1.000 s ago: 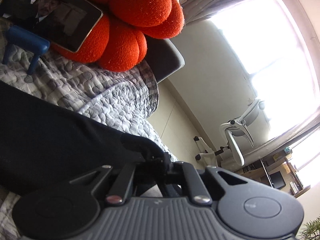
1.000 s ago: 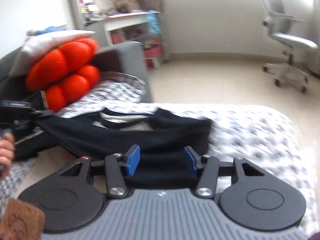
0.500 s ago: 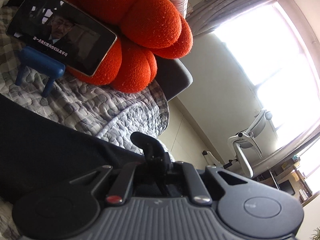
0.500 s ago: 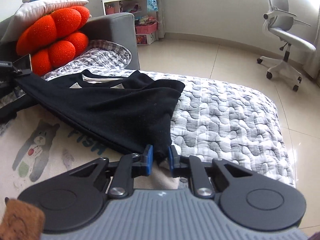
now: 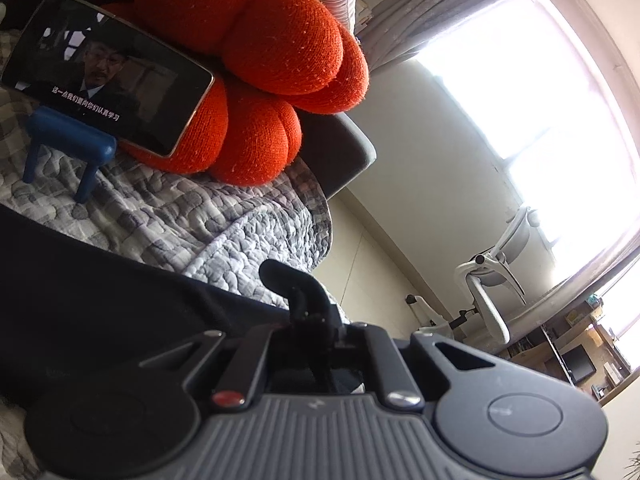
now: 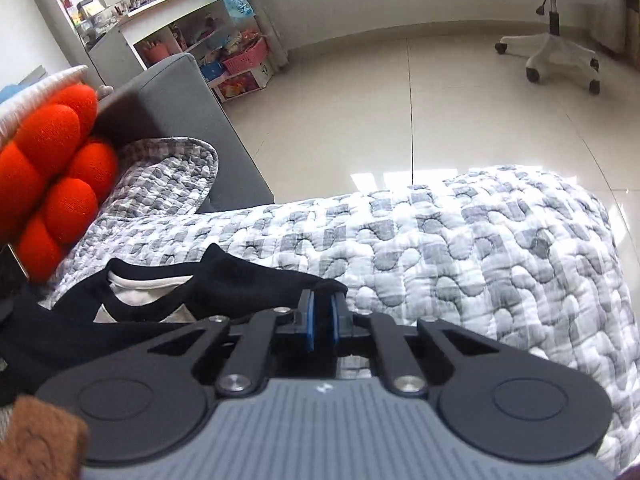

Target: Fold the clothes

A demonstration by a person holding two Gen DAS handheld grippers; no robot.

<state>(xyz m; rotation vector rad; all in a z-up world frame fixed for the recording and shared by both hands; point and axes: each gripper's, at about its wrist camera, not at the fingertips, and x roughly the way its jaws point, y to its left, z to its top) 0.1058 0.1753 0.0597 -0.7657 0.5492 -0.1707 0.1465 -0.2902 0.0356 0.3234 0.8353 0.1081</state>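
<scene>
A black T-shirt with a white inner collar lies on the grey-and-white quilted bed cover. My right gripper is shut on the shirt's black edge, its blue pads pressed together on the cloth. In the left wrist view the same black shirt stretches across the lower left. My left gripper is shut on a bunched fold of it, which sticks up between the fingers.
An orange pumpkin-shaped cushion leans on the grey sofa arm. A phone playing video rests on a small blue stand. A white office chair stands on the tiled floor. Shelves stand at the back.
My right gripper closed on the shirt's edge and carried it up toward the collar. My left gripper kept its grip and shifted slightly, the cushion and phone growing larger in view.
</scene>
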